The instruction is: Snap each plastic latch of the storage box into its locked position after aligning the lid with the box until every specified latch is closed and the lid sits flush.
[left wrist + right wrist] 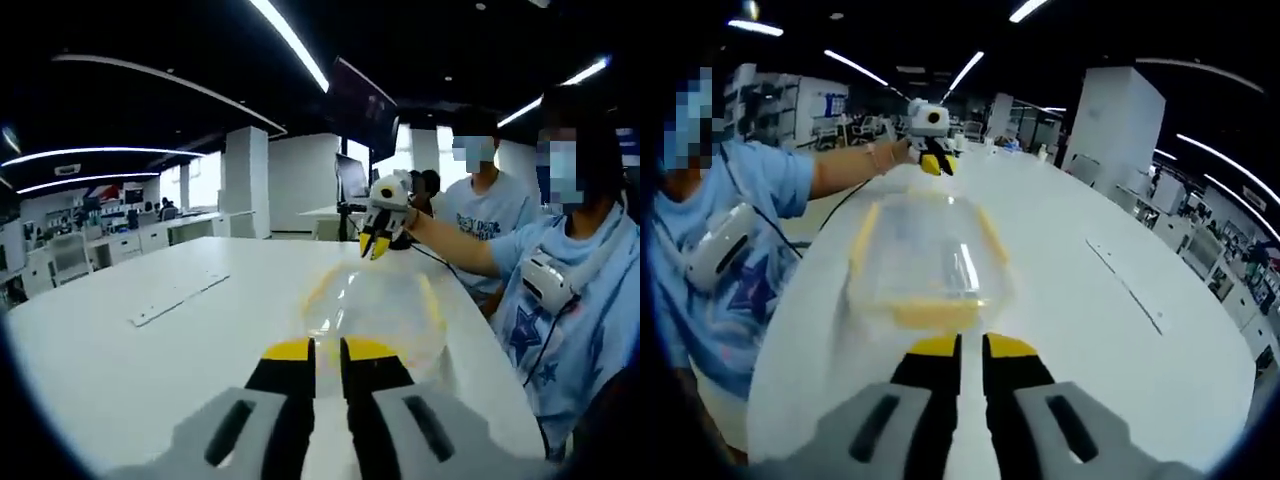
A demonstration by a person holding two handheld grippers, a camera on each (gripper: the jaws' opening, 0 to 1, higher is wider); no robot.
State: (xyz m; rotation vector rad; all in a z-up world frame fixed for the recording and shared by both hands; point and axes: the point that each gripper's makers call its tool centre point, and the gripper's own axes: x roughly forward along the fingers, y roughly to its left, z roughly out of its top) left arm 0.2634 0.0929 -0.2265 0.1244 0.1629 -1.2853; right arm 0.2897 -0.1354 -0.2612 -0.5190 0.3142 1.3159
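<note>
Nearly closed tongs (326,352) face the clear storage box (375,305).

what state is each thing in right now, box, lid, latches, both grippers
box: clear, on the white table, lid on top
latches: yellow, too blurred to tell locked or not
left gripper: jaws nearly together, holding nothing, at the box's end
right gripper: jaws nearly together, holding nothing, at the opposite end

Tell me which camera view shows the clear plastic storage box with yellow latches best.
The right gripper view shows the clear plastic storage box with yellow latches best: its rectangular outline, lid and yellow sides are distinct on the white table. In the left gripper view the box is blurred, a faint shape with yellowish edges.
</note>
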